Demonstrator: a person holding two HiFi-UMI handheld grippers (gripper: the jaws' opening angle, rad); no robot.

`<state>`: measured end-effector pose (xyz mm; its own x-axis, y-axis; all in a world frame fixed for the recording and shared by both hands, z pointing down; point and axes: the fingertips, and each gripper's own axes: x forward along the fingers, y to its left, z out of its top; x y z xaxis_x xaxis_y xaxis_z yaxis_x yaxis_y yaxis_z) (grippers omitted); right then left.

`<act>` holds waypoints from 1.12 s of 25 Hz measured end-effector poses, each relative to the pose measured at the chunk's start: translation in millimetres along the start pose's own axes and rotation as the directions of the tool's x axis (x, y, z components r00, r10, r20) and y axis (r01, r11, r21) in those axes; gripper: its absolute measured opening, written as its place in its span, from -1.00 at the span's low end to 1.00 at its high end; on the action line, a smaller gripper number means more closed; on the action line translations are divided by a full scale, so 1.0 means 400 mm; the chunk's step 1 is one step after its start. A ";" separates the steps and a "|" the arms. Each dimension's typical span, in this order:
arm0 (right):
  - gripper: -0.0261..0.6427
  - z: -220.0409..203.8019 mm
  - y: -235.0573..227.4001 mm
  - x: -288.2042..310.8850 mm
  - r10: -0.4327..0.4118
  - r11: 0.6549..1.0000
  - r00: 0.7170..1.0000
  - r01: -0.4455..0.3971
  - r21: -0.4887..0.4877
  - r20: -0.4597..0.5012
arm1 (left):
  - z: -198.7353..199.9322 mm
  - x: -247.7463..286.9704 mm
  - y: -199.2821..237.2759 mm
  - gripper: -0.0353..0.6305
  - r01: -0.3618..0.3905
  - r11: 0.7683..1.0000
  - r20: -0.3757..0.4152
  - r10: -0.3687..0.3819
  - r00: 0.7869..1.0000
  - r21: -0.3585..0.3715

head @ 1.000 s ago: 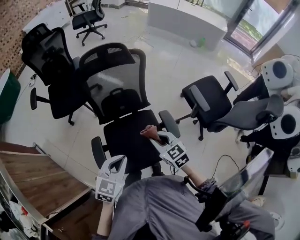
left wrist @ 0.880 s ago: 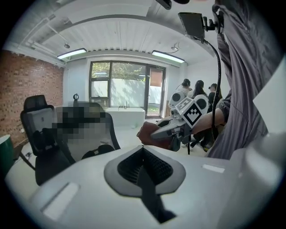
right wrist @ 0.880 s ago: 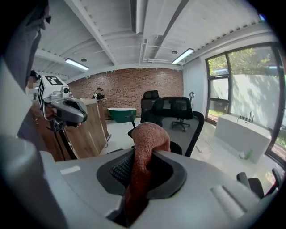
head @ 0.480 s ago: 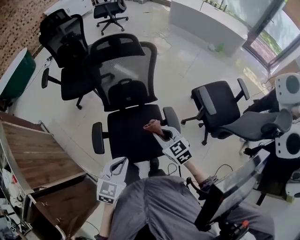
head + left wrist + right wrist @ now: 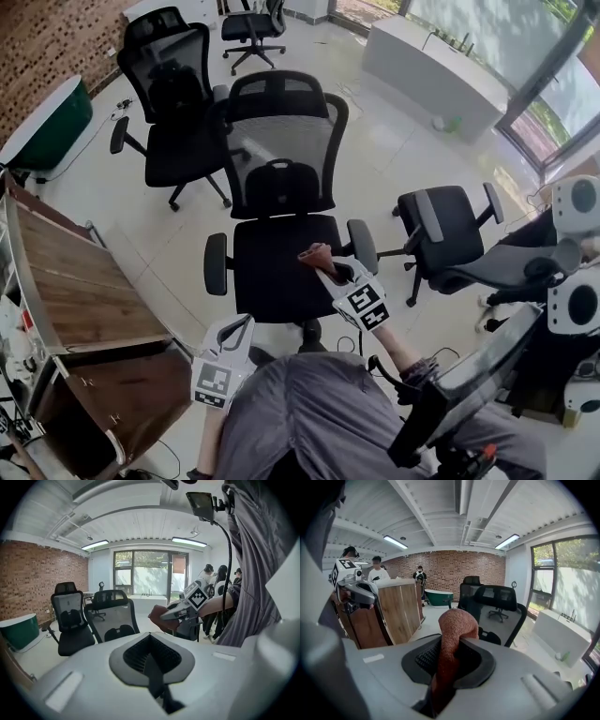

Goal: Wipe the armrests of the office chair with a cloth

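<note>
A black office chair with a mesh back (image 5: 281, 141) stands in front of me, its left armrest (image 5: 217, 264) and right armrest (image 5: 362, 246) on either side of the seat. My right gripper (image 5: 324, 264) is shut on a reddish-brown cloth (image 5: 312, 253) and hovers over the seat's right front, just left of the right armrest. In the right gripper view the cloth (image 5: 457, 625) bulges up out of the jaws. My left gripper (image 5: 236, 326) hangs below the seat's front edge, shut with nothing in it. From the left gripper view, the right gripper (image 5: 171, 616) and cloth (image 5: 161, 618) show ahead.
A second black chair (image 5: 173, 103) stands behind at the left, and another (image 5: 445, 225) at the right. A wooden desk (image 5: 75, 291) fills the left side, with a green tub (image 5: 52, 122) beyond it. A white counter (image 5: 441, 75) lies at the back. People (image 5: 377, 573) stand behind the desk.
The head view has shifted, so the chair now sits further right and more central. Both grippers hold nearly the same pose; the cloth stays over the seat by the right armrest.
</note>
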<state>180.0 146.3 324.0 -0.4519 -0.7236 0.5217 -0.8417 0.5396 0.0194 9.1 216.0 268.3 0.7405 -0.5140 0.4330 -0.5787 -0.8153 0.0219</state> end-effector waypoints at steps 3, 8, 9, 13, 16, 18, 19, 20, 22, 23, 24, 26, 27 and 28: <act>-0.75 0.024 0.084 0.029 0.013 0.999 1.000 -0.013 -0.034 -0.012 | -0.034 -0.085 0.049 -0.85 -0.038 0.999 0.019 0.038 0.999 -0.028; -0.75 0.053 0.200 0.064 0.016 0.998 1.000 -0.017 -0.057 -0.022 | -0.082 -0.196 0.096 -0.85 -0.062 0.996 0.054 0.066 0.996 -0.059; -0.75 0.057 0.216 0.070 0.015 0.998 1.000 -0.016 -0.064 -0.024 | -0.089 -0.212 0.102 -0.85 -0.064 0.996 0.060 0.068 0.996 -0.063; -0.75 0.070 0.279 0.087 0.018 0.996 0.999 -0.021 -0.090 -0.032 | -0.113 -0.267 0.115 -0.85 -0.062 0.996 0.076 0.067 0.995 -0.068; -0.75 0.089 0.321 0.102 0.029 0.994 0.999 -0.032 -0.105 -0.030 | -0.135 -0.297 0.128 -0.85 -0.070 0.995 0.082 0.076 0.994 -0.068; -0.75 0.097 0.345 0.111 0.041 0.992 0.999 -0.044 -0.117 -0.032 | -0.143 -0.314 0.133 -0.85 -0.078 0.995 0.085 0.083 0.993 -0.070; -0.75 0.100 0.355 0.115 0.047 0.991 0.998 -0.050 -0.124 -0.034 | -0.146 -0.322 0.135 -0.85 -0.082 0.994 0.087 0.088 0.992 -0.071; -0.75 0.104 0.364 0.120 0.052 0.990 0.998 -0.056 -0.130 -0.035 | -0.148 -0.329 0.137 -0.85 -0.086 0.994 0.088 0.092 0.992 -0.072; -0.75 0.116 0.378 0.130 0.064 0.988 0.997 -0.068 -0.136 -0.034 | -0.147 -0.340 0.142 -0.85 -0.092 0.993 0.092 0.099 0.991 -0.073; -0.75 0.123 0.382 0.136 0.069 0.987 0.997 -0.073 -0.140 -0.033 | -0.146 -0.343 0.146 -0.85 -0.095 0.993 0.095 0.102 0.990 -0.074; -0.75 0.130 0.385 0.141 0.074 0.986 0.997 -0.078 -0.147 -0.030 | -0.144 -0.346 0.149 -0.85 -0.098 0.992 0.097 0.105 0.990 -0.075; -0.75 0.142 0.393 0.149 0.086 0.983 0.996 -0.088 -0.160 -0.023 | -0.145 -0.349 0.154 -0.85 -0.104 0.992 0.096 0.111 0.989 -0.077; -0.75 0.145 0.396 0.150 0.090 0.982 0.996 -0.093 -0.164 -0.021 | -0.147 -0.348 0.153 -0.85 -0.106 0.991 0.094 0.113 0.989 -0.078; -0.75 0.145 0.396 0.151 0.094 0.981 0.995 -0.096 -0.167 -0.021 | -0.148 -0.346 0.151 -0.85 -0.107 0.991 0.092 0.114 0.989 -0.080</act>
<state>2.1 163.2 308.9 -0.5225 -0.6608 0.5389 -0.7333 0.6707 0.1115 -148.7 253.7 263.1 0.6980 -0.6258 0.3481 -0.6799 -0.7318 0.0477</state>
